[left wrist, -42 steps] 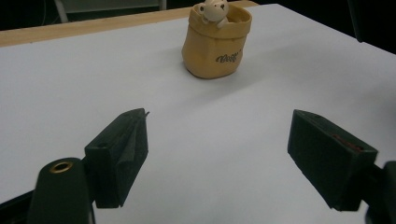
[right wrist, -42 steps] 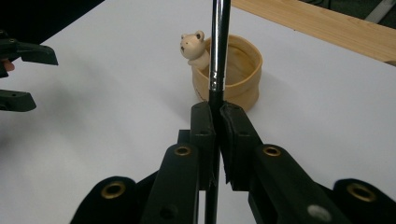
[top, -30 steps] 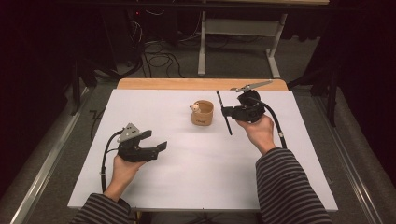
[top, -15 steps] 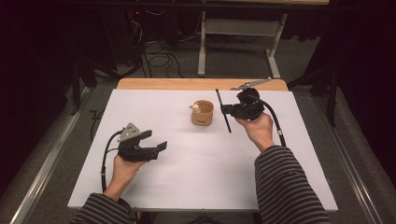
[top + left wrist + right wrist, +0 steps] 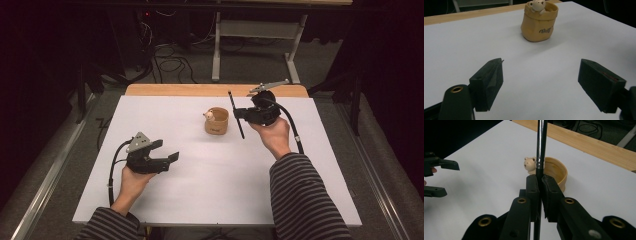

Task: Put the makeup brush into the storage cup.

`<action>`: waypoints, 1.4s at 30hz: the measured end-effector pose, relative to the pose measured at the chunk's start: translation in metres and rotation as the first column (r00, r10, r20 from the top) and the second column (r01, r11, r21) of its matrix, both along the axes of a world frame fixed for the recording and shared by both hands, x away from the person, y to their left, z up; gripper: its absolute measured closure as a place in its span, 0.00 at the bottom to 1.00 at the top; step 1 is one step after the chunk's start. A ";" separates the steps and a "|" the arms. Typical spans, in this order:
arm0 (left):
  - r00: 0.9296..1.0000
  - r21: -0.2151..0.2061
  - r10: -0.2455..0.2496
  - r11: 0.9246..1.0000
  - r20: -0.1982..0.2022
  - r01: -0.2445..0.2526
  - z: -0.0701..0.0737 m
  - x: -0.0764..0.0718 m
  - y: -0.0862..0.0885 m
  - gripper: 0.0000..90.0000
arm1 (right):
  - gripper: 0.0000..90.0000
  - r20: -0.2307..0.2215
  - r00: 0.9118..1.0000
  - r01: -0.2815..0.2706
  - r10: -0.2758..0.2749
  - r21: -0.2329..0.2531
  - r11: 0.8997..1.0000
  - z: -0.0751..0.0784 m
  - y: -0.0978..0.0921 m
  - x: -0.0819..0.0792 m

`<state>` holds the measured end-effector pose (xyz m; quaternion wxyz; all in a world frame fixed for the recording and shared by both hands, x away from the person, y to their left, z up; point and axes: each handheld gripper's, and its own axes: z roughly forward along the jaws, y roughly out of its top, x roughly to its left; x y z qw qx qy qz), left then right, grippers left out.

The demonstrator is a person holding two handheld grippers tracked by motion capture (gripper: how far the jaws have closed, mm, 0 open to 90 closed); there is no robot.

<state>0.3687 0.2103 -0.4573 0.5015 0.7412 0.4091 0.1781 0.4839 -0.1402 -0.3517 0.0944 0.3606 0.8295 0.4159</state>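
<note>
Bright, even overhead light on the white desk (image 5: 200,190), dark murky surroundings, soft faint shadows, near jaws blurred in both gripper views, slight grain.

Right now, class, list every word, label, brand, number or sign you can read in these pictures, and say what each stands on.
One dark script word on the front of the tan pot, below the bear: too blurred to read surely; it looks like "Boff".
Nothing else readable: no print shows on the pen in the shut right gripper, on the open left gripper, or on the white table.
</note>
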 end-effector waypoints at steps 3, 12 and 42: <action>1.000 -0.005 -0.001 1.000 -0.003 0.001 0.000 0.001 -0.001 0.23 | 0.96 0.003 1.000 -0.005 0.005 0.005 1.000 0.001 0.002 0.000; 1.000 -0.002 -0.001 1.000 -0.002 0.001 0.000 0.000 0.000 0.23 | 0.95 0.009 1.000 0.002 -0.002 0.006 1.000 0.003 0.006 0.004; 1.000 -0.017 0.001 1.000 -0.015 -0.001 -0.001 0.002 0.002 0.23 | 0.95 0.042 0.999 0.023 -0.025 0.036 0.999 0.005 0.020 0.021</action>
